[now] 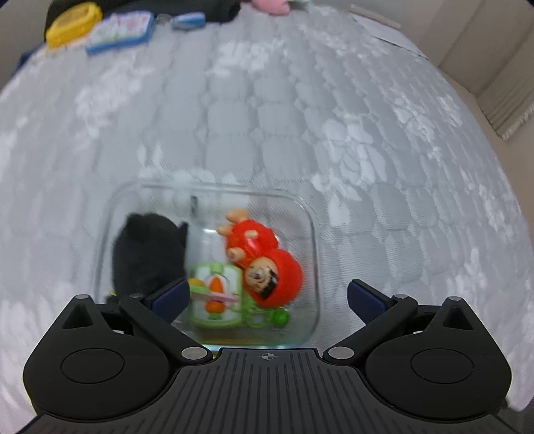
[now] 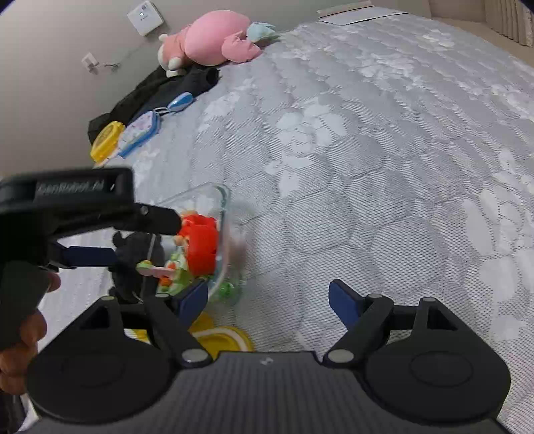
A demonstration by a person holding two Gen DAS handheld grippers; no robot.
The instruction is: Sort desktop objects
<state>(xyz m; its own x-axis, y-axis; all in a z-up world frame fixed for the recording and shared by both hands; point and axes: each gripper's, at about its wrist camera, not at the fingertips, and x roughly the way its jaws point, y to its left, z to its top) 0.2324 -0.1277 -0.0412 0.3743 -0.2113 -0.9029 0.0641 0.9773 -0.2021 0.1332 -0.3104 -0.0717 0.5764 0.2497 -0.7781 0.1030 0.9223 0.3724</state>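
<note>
A clear glass container (image 1: 313,253) sits on the grey quilted mattress (image 1: 267,117). It holds a red hooded doll (image 1: 263,257), a black plush (image 1: 147,253) and a green toy with a carrot (image 1: 217,293). My left gripper (image 1: 267,297) hovers over the container's near side, open, with nothing between its pads. The right wrist view shows the same container (image 2: 223,200) and doll (image 2: 200,243) to the left of my right gripper (image 2: 268,298). That gripper is open over bare mattress with nothing between its pads. A yellow object (image 2: 227,337) lies partly hidden under its left finger.
Along the far edge lie a yellow case (image 2: 105,142), a blue-rimmed case (image 2: 142,132), a blue keyring item (image 2: 180,101), black cloth (image 2: 160,90) and a pink plush (image 2: 213,36). Paper (image 2: 360,13) lies at the far corner. A hand (image 2: 20,320) holds the left gripper's handle.
</note>
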